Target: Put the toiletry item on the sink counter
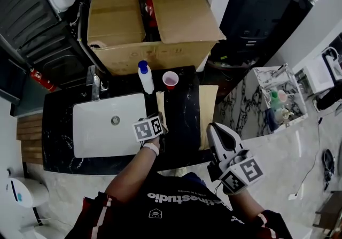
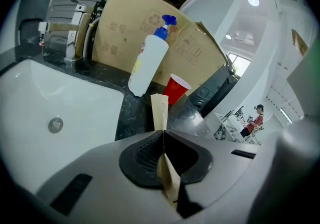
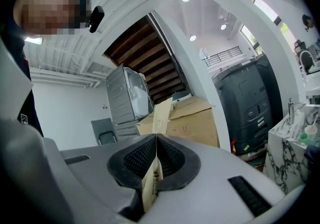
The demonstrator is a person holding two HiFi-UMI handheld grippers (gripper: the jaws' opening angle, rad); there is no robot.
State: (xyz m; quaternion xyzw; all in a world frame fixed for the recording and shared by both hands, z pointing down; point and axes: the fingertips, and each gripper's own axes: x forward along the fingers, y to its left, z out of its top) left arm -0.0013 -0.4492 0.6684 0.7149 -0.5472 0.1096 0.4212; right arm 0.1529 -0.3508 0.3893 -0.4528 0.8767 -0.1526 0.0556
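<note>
A large cardboard box [image 1: 155, 18] with open flaps is seen at the back, behind a black marbled worktop [image 1: 181, 125]. A white basin [image 1: 101, 136] is set into the worktop. A white spray bottle [image 1: 145, 77] with a blue top and a red cup [image 1: 170, 79] are stood near each other by the back edge. A flat tan sheet [image 1: 208, 109] is laid at the worktop's right end.

The left claw [image 2: 162, 137] is held low just right of the basin, pressed together on a thin tan paper sachet [image 2: 160, 110]. The sachet is gripped partway along and projects past the tips toward the cup. Whether it touches the stone cannot be told. The right claw [image 3: 156, 140] is held off the worktop's front right corner, pinched on a second sachet [image 3: 161, 118].

The sachet is judged light, flat and easily creased, though not fragile. It is best pinched across its flat faces near one end. It may be expected to slide or flutter when released.
</note>
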